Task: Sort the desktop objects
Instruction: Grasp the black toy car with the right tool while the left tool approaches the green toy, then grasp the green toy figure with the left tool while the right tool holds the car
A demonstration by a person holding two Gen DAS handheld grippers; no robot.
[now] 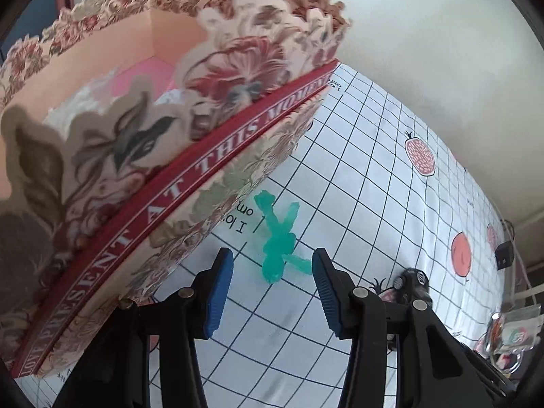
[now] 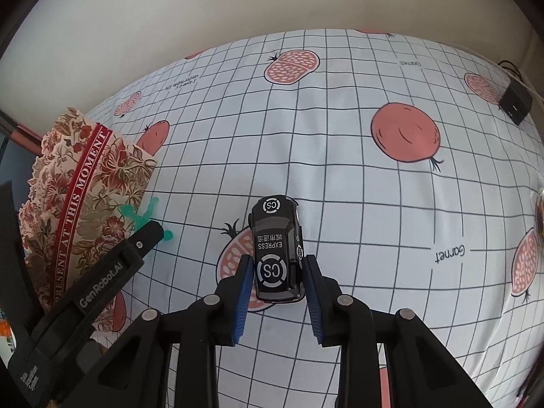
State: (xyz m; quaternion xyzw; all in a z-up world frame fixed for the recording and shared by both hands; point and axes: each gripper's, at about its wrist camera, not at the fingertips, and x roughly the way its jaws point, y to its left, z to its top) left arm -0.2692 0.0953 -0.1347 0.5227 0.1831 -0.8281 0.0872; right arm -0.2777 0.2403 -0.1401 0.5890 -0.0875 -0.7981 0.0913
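Note:
A translucent green toy figure (image 1: 277, 238) lies on the checked tablecloth, right beside the floral box (image 1: 136, 156) with a red band. My left gripper (image 1: 272, 255) is open, its blue pads on either side of the figure's near end without touching it. In the right wrist view the same figure (image 2: 144, 214) shows by the box (image 2: 85, 204), partly hidden behind a finger (image 2: 149, 234) of the left gripper. My right gripper (image 2: 278, 260) is shut on a black toy car (image 2: 277, 251) marked "CS EXPRESS", pads pressing on both of its sides.
The tablecloth (image 2: 340, 136) has a black grid and pomegranate prints. A black power adapter (image 2: 515, 102) with a cable lies at the far right edge. Clear plastic packets (image 1: 510, 333) lie at the right. A pale wall stands behind the table.

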